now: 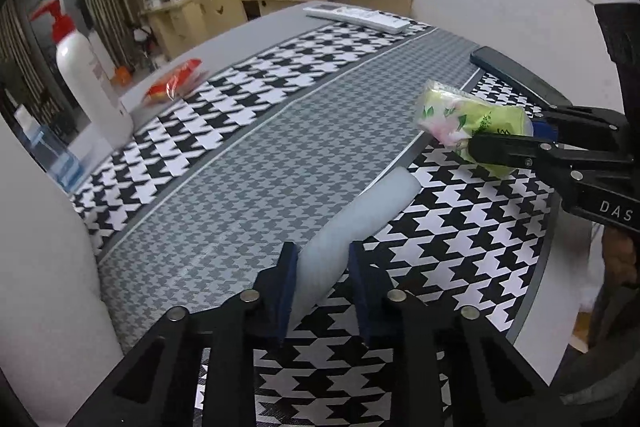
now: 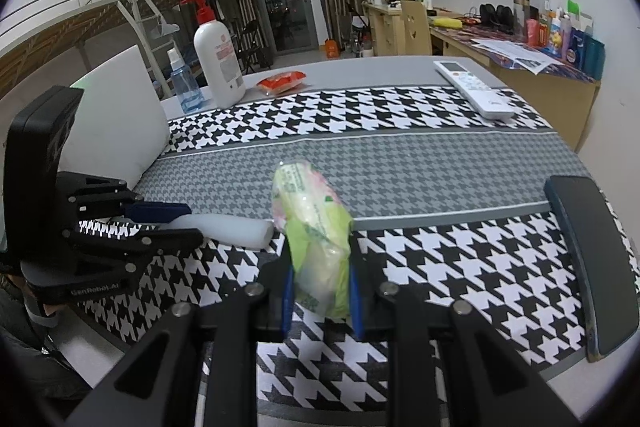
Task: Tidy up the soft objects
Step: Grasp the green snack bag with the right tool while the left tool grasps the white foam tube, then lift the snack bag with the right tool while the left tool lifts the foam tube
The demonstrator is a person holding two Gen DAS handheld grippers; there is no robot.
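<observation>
Left hand-held gripper (image 1: 322, 281) clasping white foam roll (image 1: 356, 215); right, "DAS"-marked (image 2: 318, 291), clamping green tissue pack (image 2: 316, 231)

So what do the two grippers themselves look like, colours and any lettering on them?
Both are matte black, angular linkage frames with round silver pivot pins. The left gripper has dark blue finger pads; its body, seen from the right wrist camera, reads "GenRobot.AI" in grey. The right gripper has brighter blue pads, and white letters "DAS" show on its body in the left wrist view.
</observation>
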